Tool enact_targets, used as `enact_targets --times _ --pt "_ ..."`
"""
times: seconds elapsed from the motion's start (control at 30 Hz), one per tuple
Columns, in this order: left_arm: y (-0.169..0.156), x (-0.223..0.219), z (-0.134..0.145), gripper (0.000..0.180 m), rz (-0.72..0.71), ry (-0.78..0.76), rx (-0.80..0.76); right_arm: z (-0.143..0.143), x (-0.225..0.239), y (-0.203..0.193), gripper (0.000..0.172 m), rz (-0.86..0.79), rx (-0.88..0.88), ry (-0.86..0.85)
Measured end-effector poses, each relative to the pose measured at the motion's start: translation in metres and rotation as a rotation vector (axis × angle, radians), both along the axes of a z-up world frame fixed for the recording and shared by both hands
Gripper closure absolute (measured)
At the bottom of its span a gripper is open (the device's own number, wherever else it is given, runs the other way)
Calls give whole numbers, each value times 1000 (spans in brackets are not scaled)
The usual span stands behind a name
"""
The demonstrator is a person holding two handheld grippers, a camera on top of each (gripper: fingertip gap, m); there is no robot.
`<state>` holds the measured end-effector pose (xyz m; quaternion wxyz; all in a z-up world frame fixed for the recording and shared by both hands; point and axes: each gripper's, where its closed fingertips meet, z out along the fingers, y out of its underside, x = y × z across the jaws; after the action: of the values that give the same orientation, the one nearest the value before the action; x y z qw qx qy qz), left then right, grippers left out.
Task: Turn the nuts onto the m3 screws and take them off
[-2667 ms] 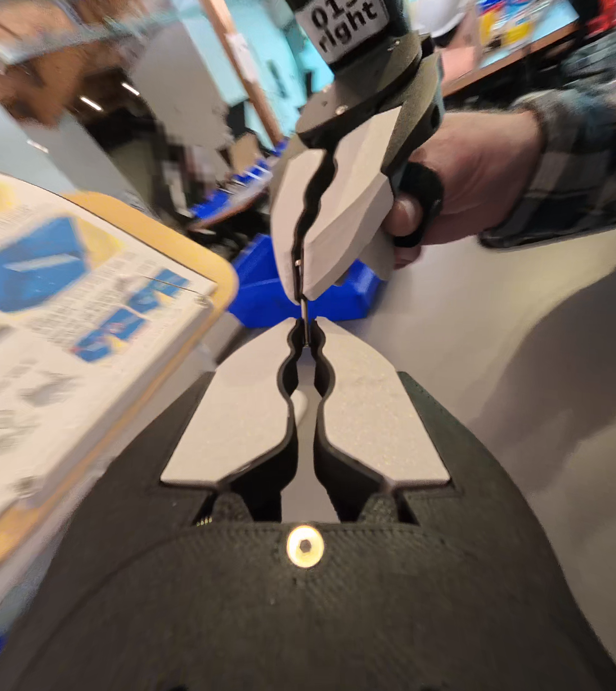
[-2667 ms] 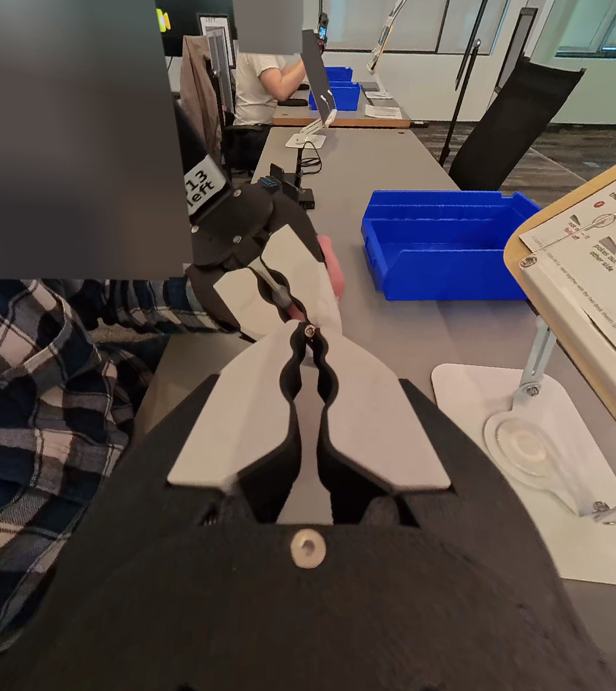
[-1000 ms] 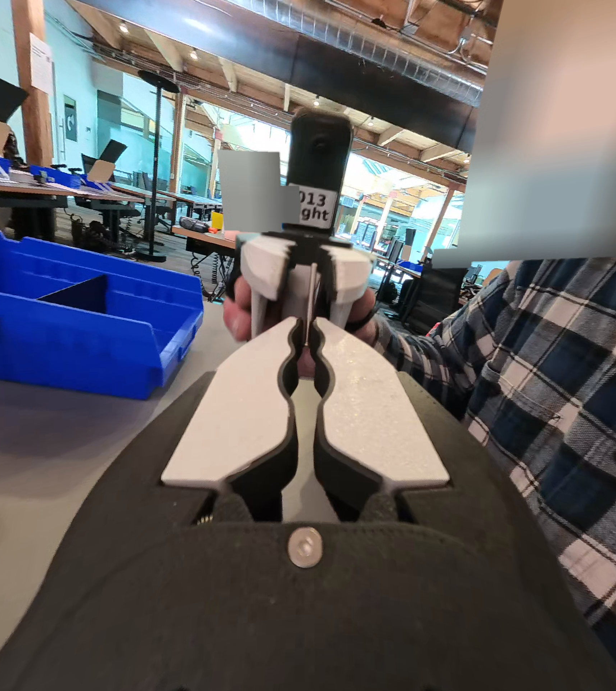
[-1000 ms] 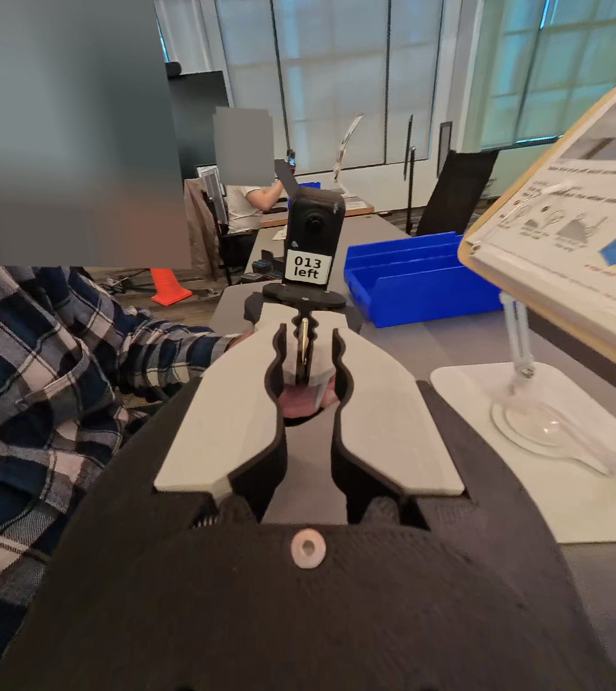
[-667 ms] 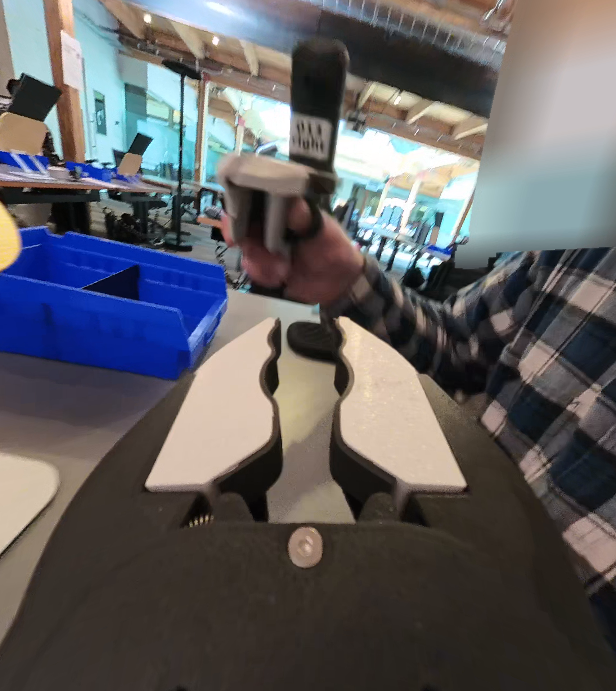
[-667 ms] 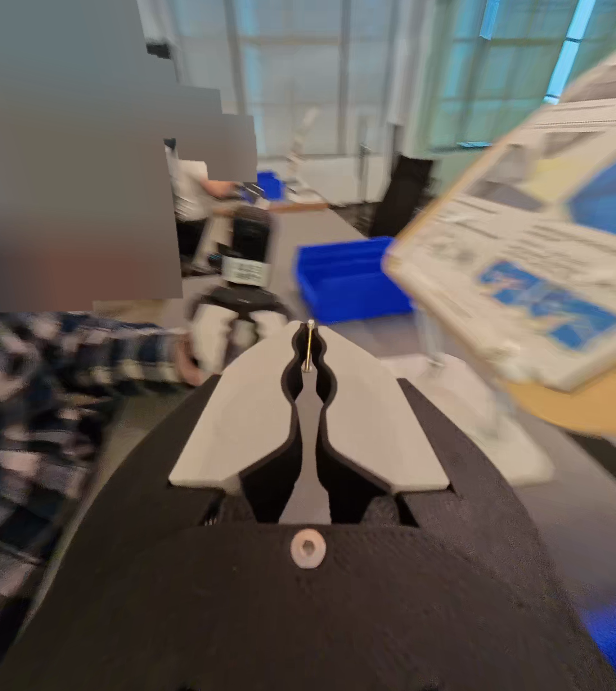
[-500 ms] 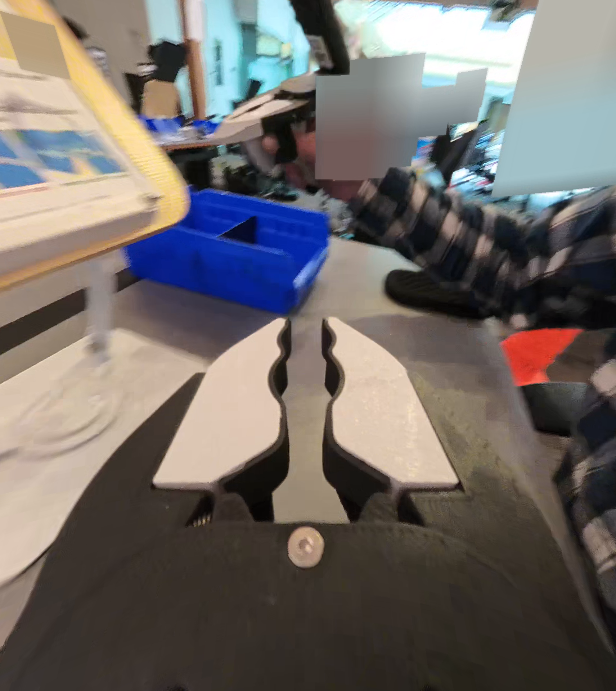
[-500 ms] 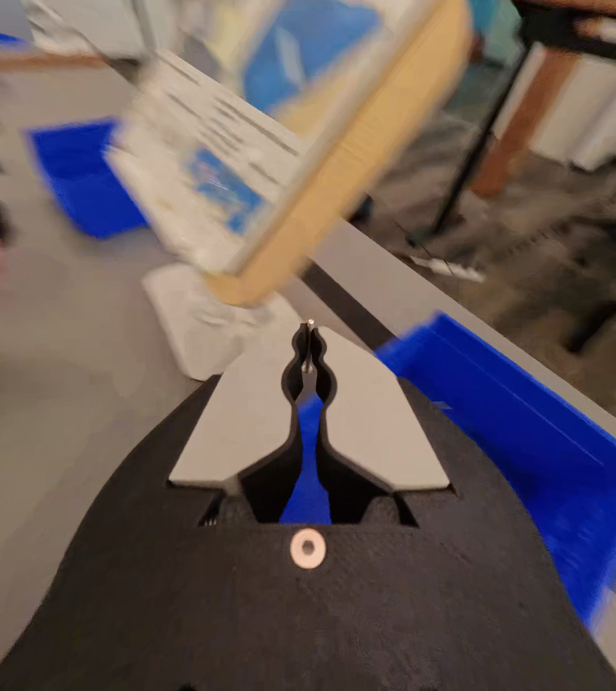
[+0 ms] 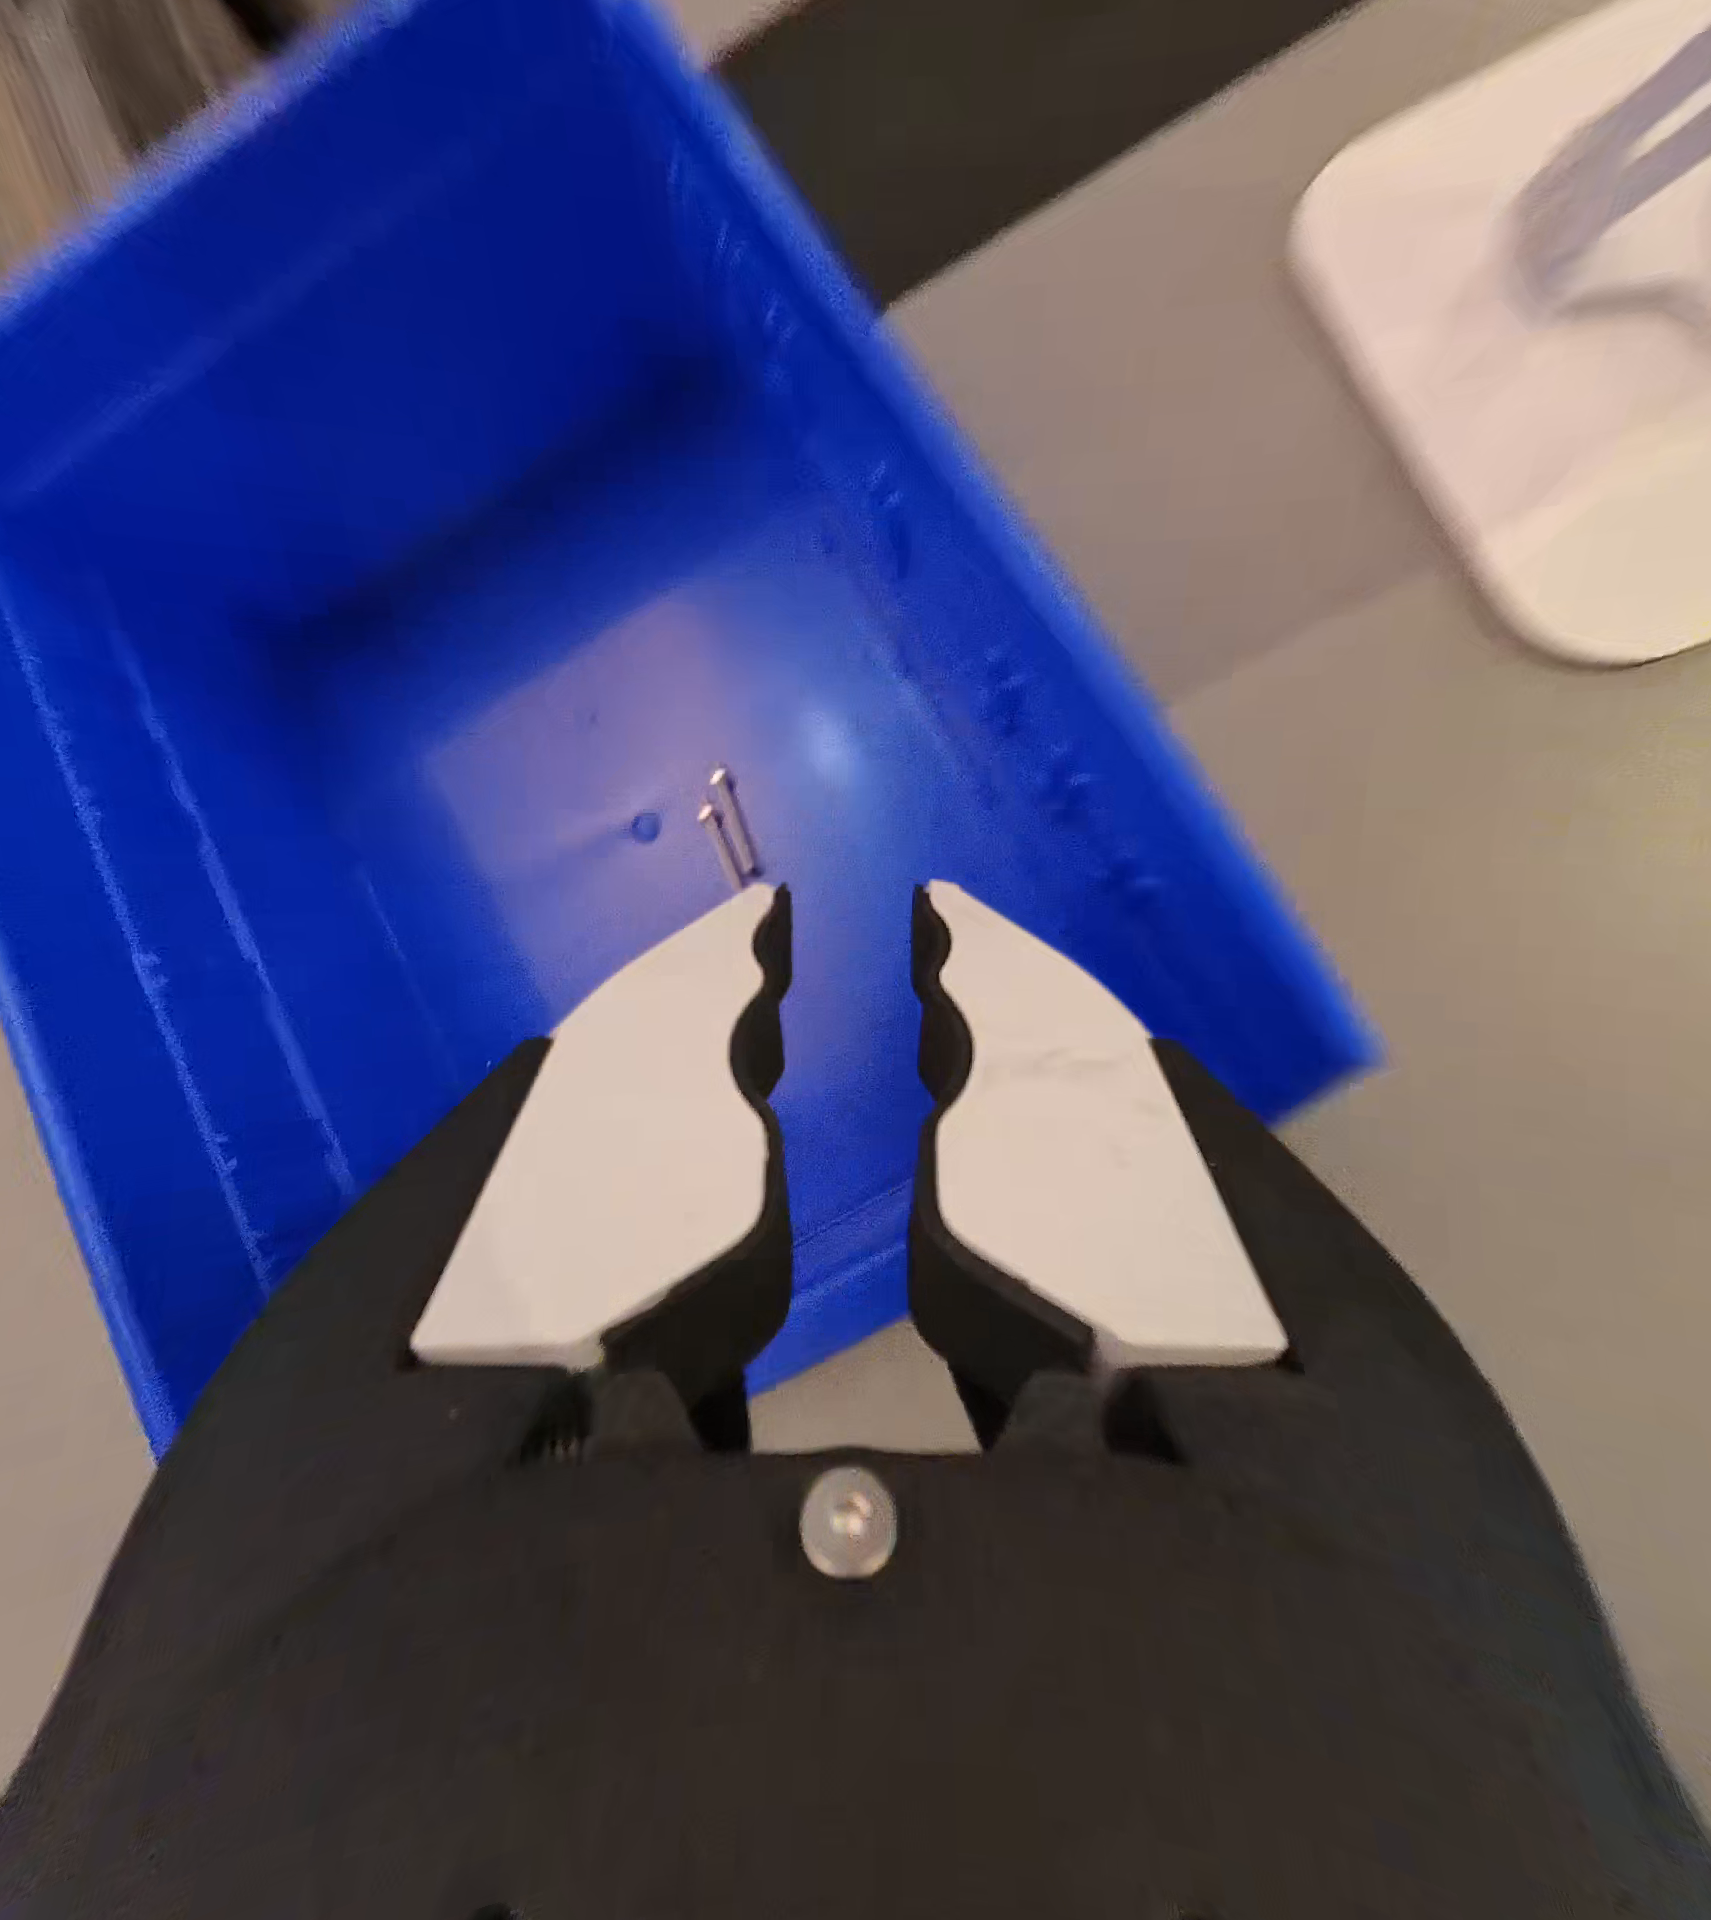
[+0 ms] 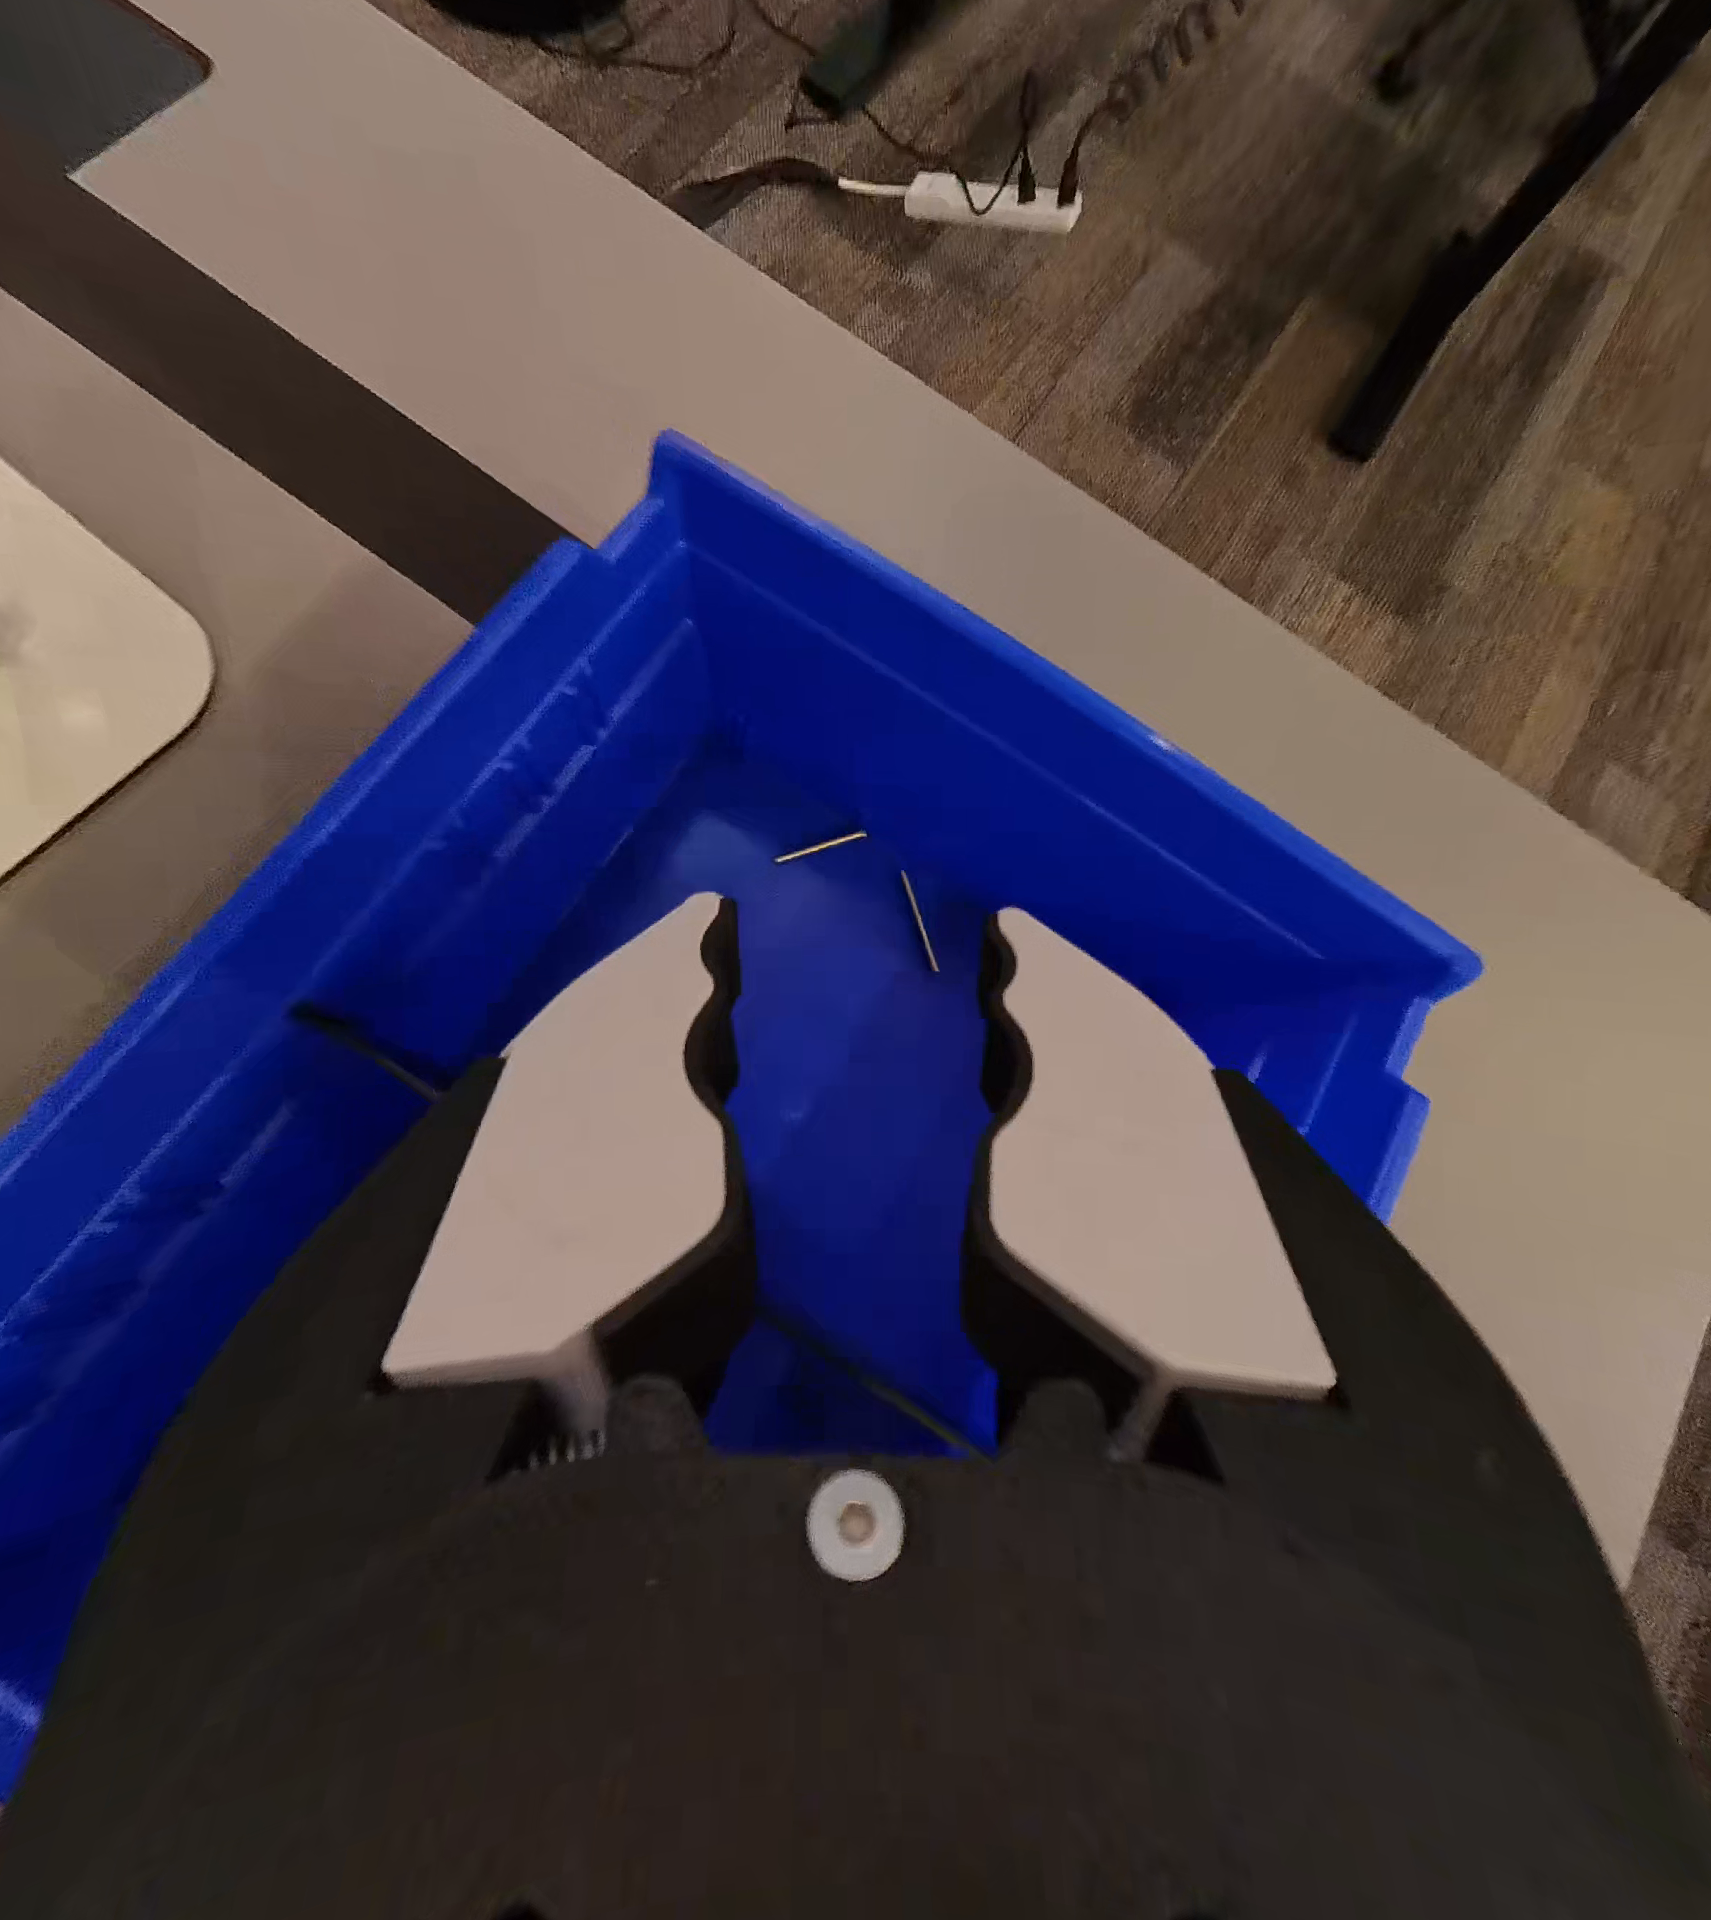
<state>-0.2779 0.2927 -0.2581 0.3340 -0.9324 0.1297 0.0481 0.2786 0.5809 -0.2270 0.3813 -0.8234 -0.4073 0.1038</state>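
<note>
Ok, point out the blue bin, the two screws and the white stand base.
Bin (image 9: 331, 436): left wrist view, inner back wall.
Screws (image 9: 732, 831): left wrist view, shafts, side by side.
Stand base (image 9: 1578, 447): left wrist view, flat top.

i see soft, even indoor light in both views. a pale glare spot sits on the floor of the blue bin (image 9: 622, 436) around 12 o'clock in the left view, which is smeared by motion blur, worst at 1 o'clock. the right view is sharper centrally, with bowed, blurred edges.
</note>
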Motion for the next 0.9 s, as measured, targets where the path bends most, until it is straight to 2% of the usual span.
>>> enact_targets --times 0.03,0.1,0.17,0.3,0.47,0.67,0.9 --pt "3 -10 -15 159 11 -8 -66 3 -3 -7 127 15 9 4" --pt "10 -22 -40 159 31 -44 -158 10 -7 -21 131 46 31 13" --pt "15 -33 -58 158 43 -8 -220 17 -11 -35 137 77 57 11" --pt "22 -40 -83 158 45 18 -321 29 -17 -56 143 118 88 10" --pt "32 -36 -86 177 36 -78 -337 55 -32 -76 149 175 159 31" --pt "31 -39 -83 178 43 -4 -288 89 -54 -108 156 261 265 74" --pt "28 -33 -46 178 35 -178 -121 130 -70 -164 159 333 365 119"
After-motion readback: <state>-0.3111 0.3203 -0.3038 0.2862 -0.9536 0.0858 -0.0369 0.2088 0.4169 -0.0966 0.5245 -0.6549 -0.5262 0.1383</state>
